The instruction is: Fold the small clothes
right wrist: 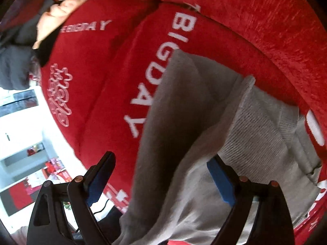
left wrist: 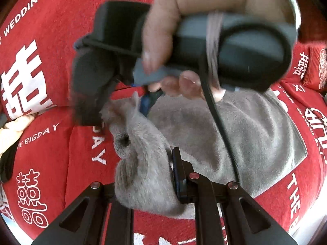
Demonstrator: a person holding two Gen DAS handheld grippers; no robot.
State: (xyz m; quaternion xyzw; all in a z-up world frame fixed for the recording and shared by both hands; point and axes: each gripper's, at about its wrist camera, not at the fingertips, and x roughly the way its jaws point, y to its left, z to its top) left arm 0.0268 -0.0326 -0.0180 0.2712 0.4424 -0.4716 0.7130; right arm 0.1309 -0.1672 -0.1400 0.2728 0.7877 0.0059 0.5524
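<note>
A grey knitted garment (left wrist: 255, 138) lies spread on a red blanket (left wrist: 51, 153) printed with white letters. My left gripper (left wrist: 147, 169) is shut on a bunched edge of it and holds that edge lifted; one finger (left wrist: 178, 173) shows and the cloth hides the other. A person's hand (left wrist: 184, 10) holds my right gripper (left wrist: 120, 106) just above the same raised edge, blurred. In the right wrist view my right gripper (right wrist: 159, 173) stands open, its blue pads (right wrist: 220, 181) wide apart. A fold of the grey garment (right wrist: 255, 126) runs between them, untouched by either pad.
A cream cloth (left wrist: 12, 130) and a black one (left wrist: 6, 163) lie at the blanket's left edge. Red cushions (left wrist: 314, 67) sit at the far right. In the right wrist view the red blanket (right wrist: 102, 81) ends at white shelving (right wrist: 20, 132) beside the bed.
</note>
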